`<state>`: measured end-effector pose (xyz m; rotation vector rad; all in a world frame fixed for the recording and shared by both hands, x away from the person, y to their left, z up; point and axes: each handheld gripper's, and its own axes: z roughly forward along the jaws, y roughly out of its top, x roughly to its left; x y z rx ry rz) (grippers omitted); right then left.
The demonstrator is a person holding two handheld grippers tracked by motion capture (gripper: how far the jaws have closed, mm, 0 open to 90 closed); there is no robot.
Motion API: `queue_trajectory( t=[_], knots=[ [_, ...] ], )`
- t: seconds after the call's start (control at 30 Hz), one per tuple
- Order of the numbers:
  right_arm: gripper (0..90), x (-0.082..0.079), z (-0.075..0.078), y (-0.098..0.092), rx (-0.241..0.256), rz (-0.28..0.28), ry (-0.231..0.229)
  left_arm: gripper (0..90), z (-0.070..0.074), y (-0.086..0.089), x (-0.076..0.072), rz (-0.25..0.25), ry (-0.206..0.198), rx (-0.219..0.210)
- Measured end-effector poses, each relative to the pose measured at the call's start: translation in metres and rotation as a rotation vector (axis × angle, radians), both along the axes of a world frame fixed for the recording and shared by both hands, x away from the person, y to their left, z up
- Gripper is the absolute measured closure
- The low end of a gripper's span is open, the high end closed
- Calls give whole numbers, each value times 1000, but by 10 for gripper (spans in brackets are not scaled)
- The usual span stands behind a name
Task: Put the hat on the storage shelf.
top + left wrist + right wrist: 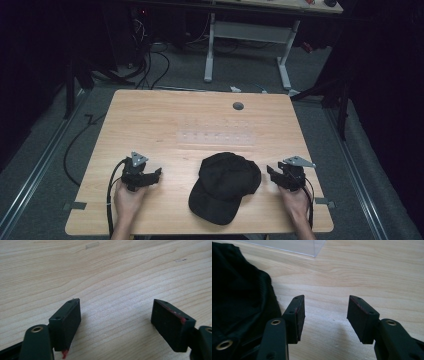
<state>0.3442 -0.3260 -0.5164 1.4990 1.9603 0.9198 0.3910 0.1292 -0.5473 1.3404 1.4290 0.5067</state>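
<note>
A black cap [226,186] lay on the wooden worktop [150,125], near its front edge and slightly right of centre. Its long axis ran from about 1 o'clock to 7 o'clock in the high view: the rounded crown sat at the 1 o'clock end and the brim pointed toward 7 o'clock, at the person's side. The left tongs [159,172] rested on the worktop at the cap's 9 o'clock, well apart from it, jaws spread wide with bare wood between them. The right tongs [269,170] sat at the cap's 3 o'clock, just beside the crown, jaws likewise apart and holding nothing. In the right gripper view the cap's fabric [239,302] lay just beside the left jaw; contact could not be determined. A clear plastic sheet [215,136] lay flat at the cap's 12 o'clock.
</note>
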Motion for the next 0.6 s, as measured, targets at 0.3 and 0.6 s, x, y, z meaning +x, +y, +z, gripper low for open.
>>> queue_trajectory(
  t=[0.3,0.6],
  knots=[
    [508,-7,16,3,56,52,4,256,0,0,0,7,-3,0],
    [484,-10,26,8,110,102,0,261,0,0,1,11,-4,-3]
  ],
)
